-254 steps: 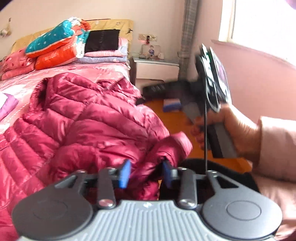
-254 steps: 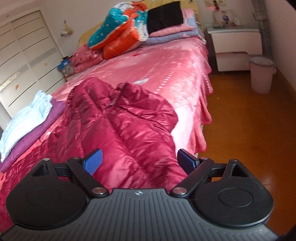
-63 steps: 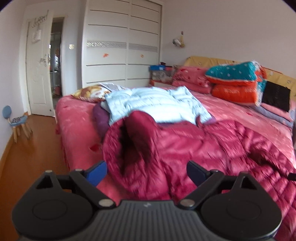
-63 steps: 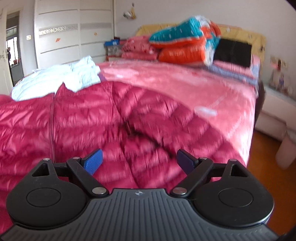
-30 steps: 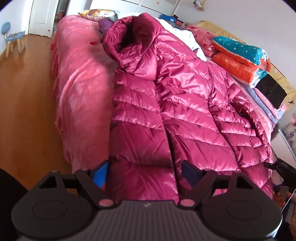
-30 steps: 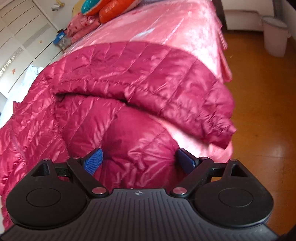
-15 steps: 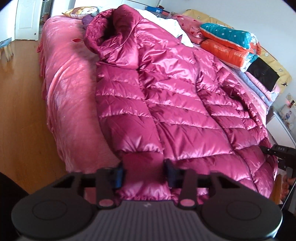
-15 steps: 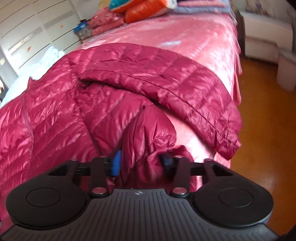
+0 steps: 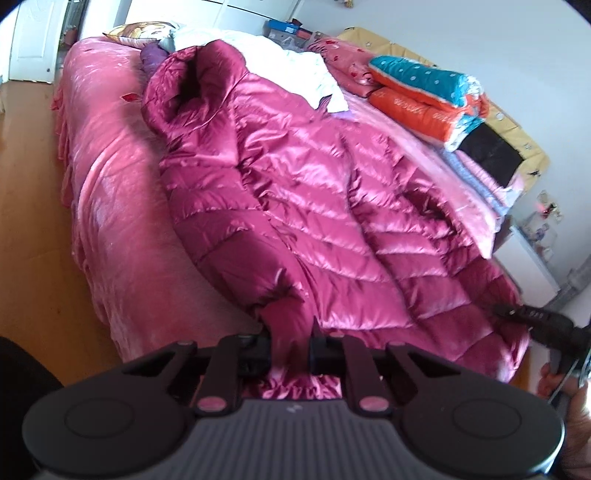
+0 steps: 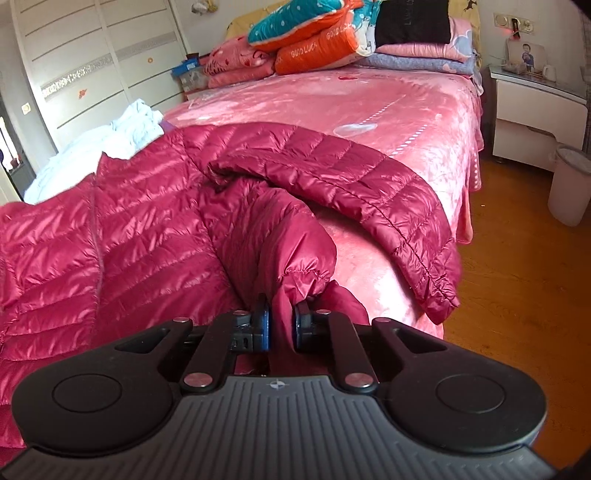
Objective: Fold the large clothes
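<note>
A large crimson quilted down jacket lies spread across the pink bed, hood toward the far left. My left gripper is shut on the cuff of one sleeve at the bed's near edge. In the right wrist view the same jacket covers the left half, and my right gripper is shut on the gathered cuff of the other sleeve. The right gripper's dark body also shows at the right edge of the left wrist view.
White clothes and a purple garment lie beyond the hood. Stacked orange and teal quilts and pillows sit at the headboard. A white nightstand and a pale bin stand on the wooden floor to the right.
Both grippers went from open over the jacket to shut on the sleeve cuffs. Since half a second ago both have tightened and lifted slightly with the cuffs.
</note>
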Demonstrator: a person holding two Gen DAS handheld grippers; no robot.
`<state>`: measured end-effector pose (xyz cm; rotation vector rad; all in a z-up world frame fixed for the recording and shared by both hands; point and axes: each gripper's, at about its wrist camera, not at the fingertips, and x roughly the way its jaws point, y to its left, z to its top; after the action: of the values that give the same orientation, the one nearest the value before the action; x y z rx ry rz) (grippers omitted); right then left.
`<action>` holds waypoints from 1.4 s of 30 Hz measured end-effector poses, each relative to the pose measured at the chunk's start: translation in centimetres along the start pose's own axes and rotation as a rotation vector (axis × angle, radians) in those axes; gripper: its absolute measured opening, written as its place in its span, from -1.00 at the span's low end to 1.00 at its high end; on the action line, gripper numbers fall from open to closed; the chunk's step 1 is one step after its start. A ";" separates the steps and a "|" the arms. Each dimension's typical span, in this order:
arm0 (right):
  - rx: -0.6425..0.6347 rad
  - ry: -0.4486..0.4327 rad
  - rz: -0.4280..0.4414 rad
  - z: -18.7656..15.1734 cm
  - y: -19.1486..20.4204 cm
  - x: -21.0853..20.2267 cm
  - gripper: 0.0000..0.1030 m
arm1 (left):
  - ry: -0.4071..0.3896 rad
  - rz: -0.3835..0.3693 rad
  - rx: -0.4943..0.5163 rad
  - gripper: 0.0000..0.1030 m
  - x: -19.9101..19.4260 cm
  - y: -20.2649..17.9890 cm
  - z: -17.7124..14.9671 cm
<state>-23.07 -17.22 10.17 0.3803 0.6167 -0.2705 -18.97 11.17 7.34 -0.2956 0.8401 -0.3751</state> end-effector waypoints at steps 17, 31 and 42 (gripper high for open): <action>0.095 0.049 -0.042 -0.6 -1.6 -3.6 -0.32 | 0.051 0.049 0.072 -0.36 -2.1 -0.2 0.0; 0.112 -0.140 -0.034 -1.1 -1.8 -6.6 0.75 | -0.230 0.143 0.031 0.03 -6.7 0.6 4.9; 0.024 -0.173 0.055 -0.1 3.2 -3.4 1.00 | -0.308 0.310 -0.055 0.03 -0.5 6.5 13.7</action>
<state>-24.69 -13.90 13.02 0.3914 0.4326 -0.2556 -7.48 18.66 13.76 -0.2611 0.5807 -0.0142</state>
